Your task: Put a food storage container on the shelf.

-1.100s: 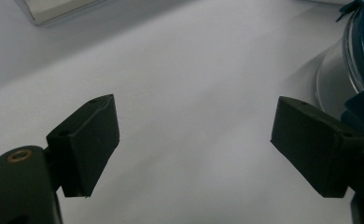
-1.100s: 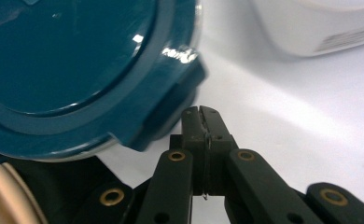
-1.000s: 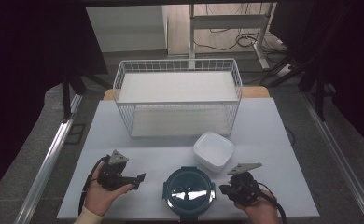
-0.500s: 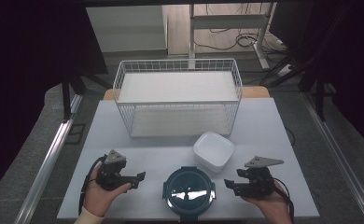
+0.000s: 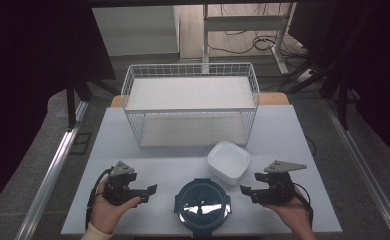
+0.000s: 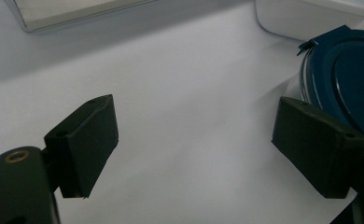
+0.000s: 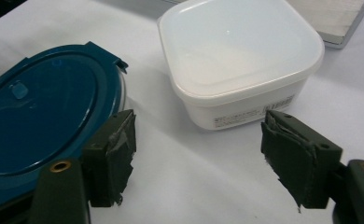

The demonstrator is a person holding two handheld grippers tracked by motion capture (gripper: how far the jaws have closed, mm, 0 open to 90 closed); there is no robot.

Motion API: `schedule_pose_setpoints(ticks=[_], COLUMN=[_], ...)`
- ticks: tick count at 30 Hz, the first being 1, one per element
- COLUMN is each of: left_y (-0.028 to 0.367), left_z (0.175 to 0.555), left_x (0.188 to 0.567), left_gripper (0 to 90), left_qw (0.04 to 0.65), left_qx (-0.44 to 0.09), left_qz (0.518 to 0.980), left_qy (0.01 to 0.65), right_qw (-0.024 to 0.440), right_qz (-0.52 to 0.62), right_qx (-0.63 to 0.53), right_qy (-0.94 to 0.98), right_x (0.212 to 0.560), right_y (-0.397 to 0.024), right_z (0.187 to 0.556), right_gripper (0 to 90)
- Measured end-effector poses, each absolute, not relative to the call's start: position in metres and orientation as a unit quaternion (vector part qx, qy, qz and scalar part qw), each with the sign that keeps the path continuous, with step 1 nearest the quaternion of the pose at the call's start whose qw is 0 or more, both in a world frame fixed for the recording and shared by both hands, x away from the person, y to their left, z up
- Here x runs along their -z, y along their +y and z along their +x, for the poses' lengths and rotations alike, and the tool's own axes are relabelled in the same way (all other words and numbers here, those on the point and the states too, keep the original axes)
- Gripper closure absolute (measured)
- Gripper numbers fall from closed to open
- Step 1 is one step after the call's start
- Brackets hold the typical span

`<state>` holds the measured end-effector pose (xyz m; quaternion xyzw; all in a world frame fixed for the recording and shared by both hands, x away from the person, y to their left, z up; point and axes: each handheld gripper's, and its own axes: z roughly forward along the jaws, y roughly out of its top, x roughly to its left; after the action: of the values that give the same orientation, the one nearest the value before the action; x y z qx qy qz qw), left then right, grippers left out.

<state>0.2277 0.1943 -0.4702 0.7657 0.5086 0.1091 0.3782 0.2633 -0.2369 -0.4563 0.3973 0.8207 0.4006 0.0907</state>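
Right gripper (image 7: pixel 196 163): jaws have just been opening, now wide, nothing between. Left gripper (image 6: pixel 194 149): jaws wide, empty. Blue-lidded round container (image 5: pixel 202 206) sits on worktop (image 5: pixel 293 135) between them. White tub (image 7: pixel 238 56) beside it; side label unreadable.

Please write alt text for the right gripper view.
Open tongs hover over a white table, nothing between them. Ahead sit a round blue lid on the left and a white square tub, closed, beside it.

A white wire basket (image 5: pixel 190 107) stands at the far middle of the white tabletop (image 5: pixel 113 145), with cables (image 5: pixel 243 45) on the floor behind.
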Motion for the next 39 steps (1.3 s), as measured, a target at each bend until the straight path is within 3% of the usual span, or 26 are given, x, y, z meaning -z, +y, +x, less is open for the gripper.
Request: schedule_pose_setpoints(ticks=[12, 21, 39], left_y=[0.184, 0.172, 0.153], left_z=[0.216, 0.209, 0.215], left_x=[0.465, 0.470, 0.494], left_gripper=[15.0, 16.2, 16.7], left_qw=[0.411, 0.444, 0.458], left_qx=[-0.077, 0.003, 0.105], left_qz=[0.759, 0.742, 0.713], left_qy=[0.499, 0.502, 0.521], right_qw=[0.047, 0.006, -0.070], right_qz=[0.400, 0.401, 0.444], right_qx=[-0.418, -0.429, -0.411], right_qy=[0.815, 0.809, 0.793], right_x=[0.456, 0.459, 0.484], right_y=[-0.233, -0.221, -0.196], right_z=[0.252, 0.247, 0.246], right_gripper=[21.4, 17.7, 14.5])
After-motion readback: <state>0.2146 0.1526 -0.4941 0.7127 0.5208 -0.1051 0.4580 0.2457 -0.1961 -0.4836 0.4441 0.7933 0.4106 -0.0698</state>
